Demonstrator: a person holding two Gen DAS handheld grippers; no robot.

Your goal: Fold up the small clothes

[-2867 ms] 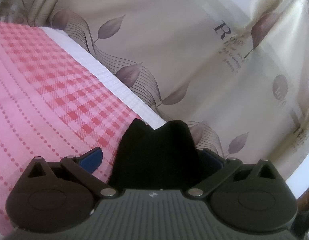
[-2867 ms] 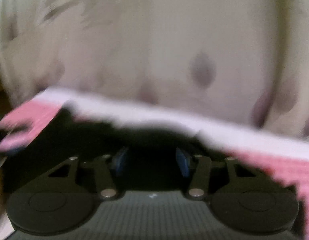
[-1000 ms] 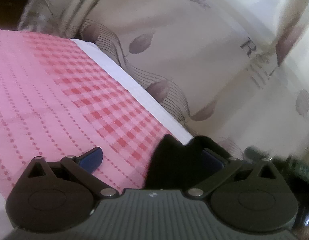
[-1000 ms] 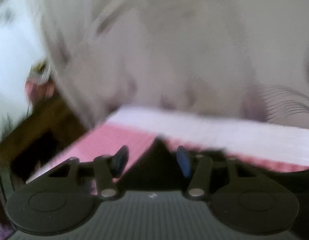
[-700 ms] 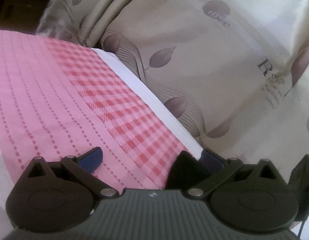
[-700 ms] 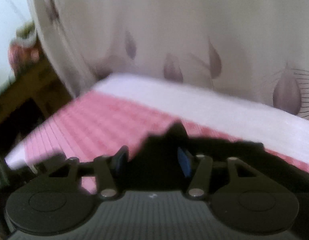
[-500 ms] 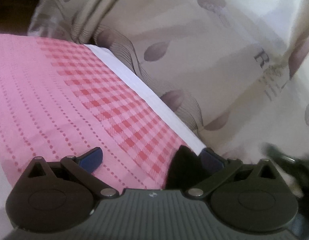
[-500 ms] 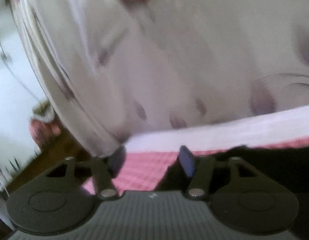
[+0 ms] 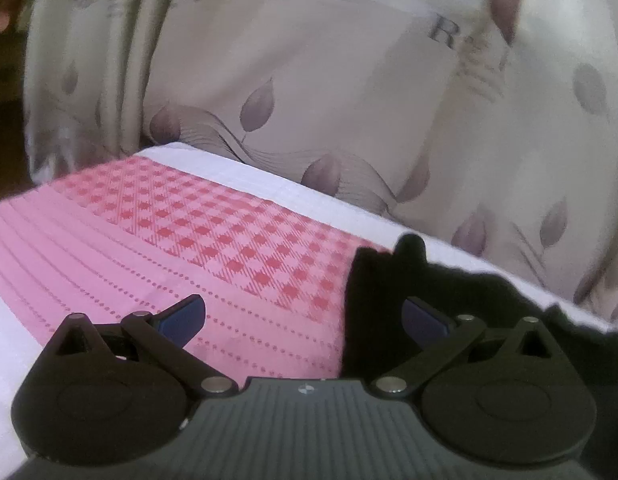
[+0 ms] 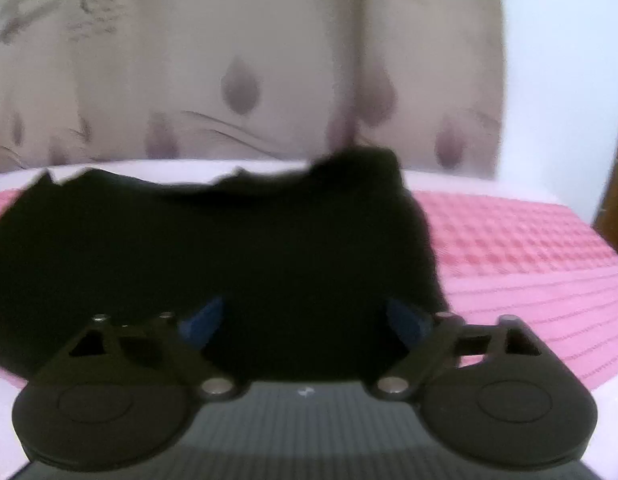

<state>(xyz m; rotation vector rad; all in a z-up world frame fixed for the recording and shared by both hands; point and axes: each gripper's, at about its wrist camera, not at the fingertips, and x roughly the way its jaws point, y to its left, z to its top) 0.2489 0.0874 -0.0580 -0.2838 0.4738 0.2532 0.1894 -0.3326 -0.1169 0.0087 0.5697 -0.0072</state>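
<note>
A black garment (image 10: pixel 229 240) lies spread over the pink checked cloth (image 10: pixel 509 260), reaching back to the white far edge, with one corner sticking up at its far right. My right gripper (image 10: pixel 305 320) hovers over its near part. Its jaws are opening wide, the black fabric lies between and under the blue pads, and neither pad presses on it. In the left wrist view the garment's left end (image 9: pixel 381 292) sits by the right-hand pad. My left gripper (image 9: pixel 303 316) stands open over the pink cloth (image 9: pixel 169 240).
A beige curtain (image 9: pixel 349 100) with leaf prints hangs close behind the white far edge (image 9: pixel 289 196) of the surface. The same curtain (image 10: pixel 189 60) fills the right wrist view's background, with a pale wall (image 10: pixel 569 80) and dark wood (image 10: pixel 617 200) at the right.
My right gripper's jaws have spread wide and its view has swung across the surface onto the black garment. The left view has rolled and lifted a little, showing more of the garment's end.
</note>
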